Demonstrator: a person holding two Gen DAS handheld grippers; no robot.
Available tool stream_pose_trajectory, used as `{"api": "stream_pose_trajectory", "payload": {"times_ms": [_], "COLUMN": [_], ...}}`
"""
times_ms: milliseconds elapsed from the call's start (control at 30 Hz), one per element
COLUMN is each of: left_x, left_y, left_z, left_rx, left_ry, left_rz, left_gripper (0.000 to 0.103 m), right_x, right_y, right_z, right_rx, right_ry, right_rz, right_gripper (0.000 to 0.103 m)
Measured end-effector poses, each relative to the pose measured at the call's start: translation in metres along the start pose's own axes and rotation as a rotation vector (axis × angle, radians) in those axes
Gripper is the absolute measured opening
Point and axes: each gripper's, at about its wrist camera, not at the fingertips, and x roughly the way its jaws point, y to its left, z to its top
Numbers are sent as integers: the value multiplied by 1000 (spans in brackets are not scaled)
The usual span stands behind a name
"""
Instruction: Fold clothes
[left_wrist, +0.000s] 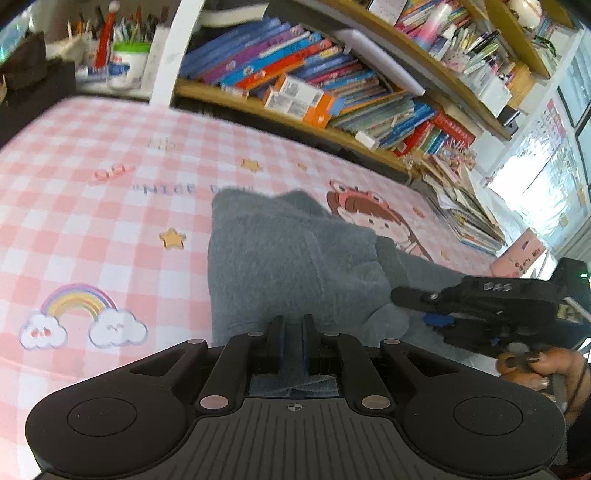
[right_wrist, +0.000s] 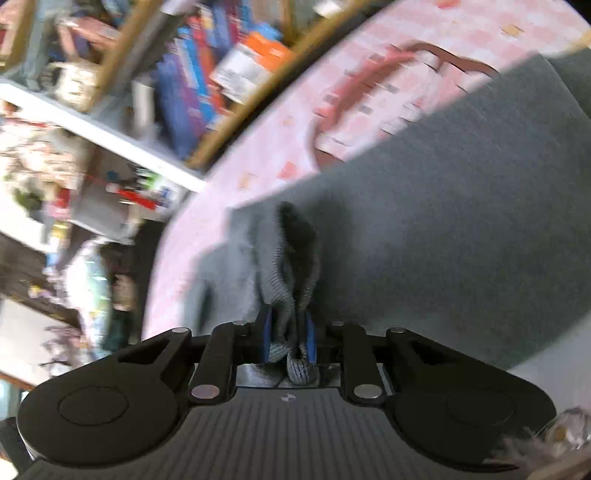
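Left claw (left_wrist: 293, 325) clenched on grey garment (left_wrist: 280, 258); right claw (right_wrist: 288, 332) grips its ribbed cuff (seen only in right view).

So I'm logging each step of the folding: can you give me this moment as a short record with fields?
garment: grey fleecy garment, partly folded
surface: pink checked cartoon-print sheet
left gripper: shut on the garment's near edge
right gripper: shut on a bunched ribbed hem of the garment
backdrop: wooden shelves of books
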Motion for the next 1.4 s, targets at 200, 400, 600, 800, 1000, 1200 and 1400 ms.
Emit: {"api": "stream_pose_trajectory", "payload": {"times_ms": [200, 400, 600, 800, 1000, 1200, 1400], "left_x": [5, 6, -3, -13, -15, -5, 6], "left_y": [6, 5, -5, -24, -38, -48, -62], "left_z": [-1, -2, -1, 4, 5, 2, 0], "left_rx": [-10, -7, 38, 123, 182, 208, 248], "left_ry": [25, 29, 6, -38, -51, -20, 6], "left_rz": [-9, -16, -16, -28, -30, -52, -88], "left_gripper": [8, 9, 20, 30, 49, 49, 57], "right_x": [16, 16, 0, -26, -52, -66, -79], "right_y": [-10, -11, 1, 23, 30, 19, 12], "right_z": [-1, -1, -3, -4, -12, -18, -22], "right_rx": [25, 25, -28, -134, -250, -242, -218], "right_ry": [48, 53, 18, -53, -111, -135, -159], "right_rz": [-83, -106, -136, -174, -315, -398, -442], "right_gripper": [18, 25, 34, 37, 40, 43, 47]}}
